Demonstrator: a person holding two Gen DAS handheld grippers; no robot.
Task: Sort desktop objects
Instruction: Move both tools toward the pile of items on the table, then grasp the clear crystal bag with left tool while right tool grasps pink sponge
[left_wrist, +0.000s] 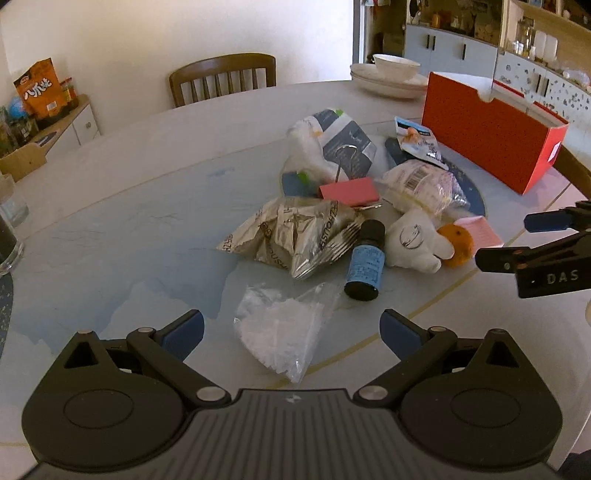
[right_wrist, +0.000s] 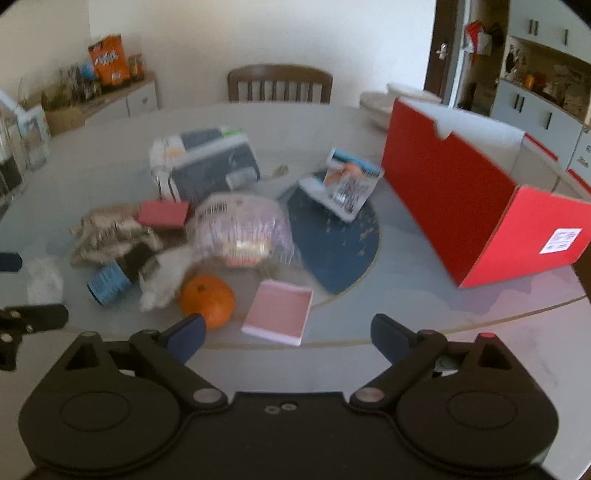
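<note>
Both my grippers are hanging over the cluttered round table (left_wrist: 110, 206), jaws spread and empty.

My left gripper (left_wrist: 291, 334) is standing released, its blue pads flanking a clear plastic bag (left_wrist: 280, 328) lying flat on the table without pressing on it; just beyond it a dark bottle with a blue label (left_wrist: 364, 260) is lying beside a crumpled foil wrapper (left_wrist: 295, 236) and a small white plush toy (left_wrist: 417, 240). My right gripper (right_wrist: 288, 334) is also standing unclenched and holding nothing, its left pad showing just in front of the orange (right_wrist: 207, 299), with a pink pad of paper (right_wrist: 279, 312) lying between the fingers' lines. The red box (right_wrist: 454, 192) is sitting open-topped at the right side of the table, well apart from the pile.
</note>
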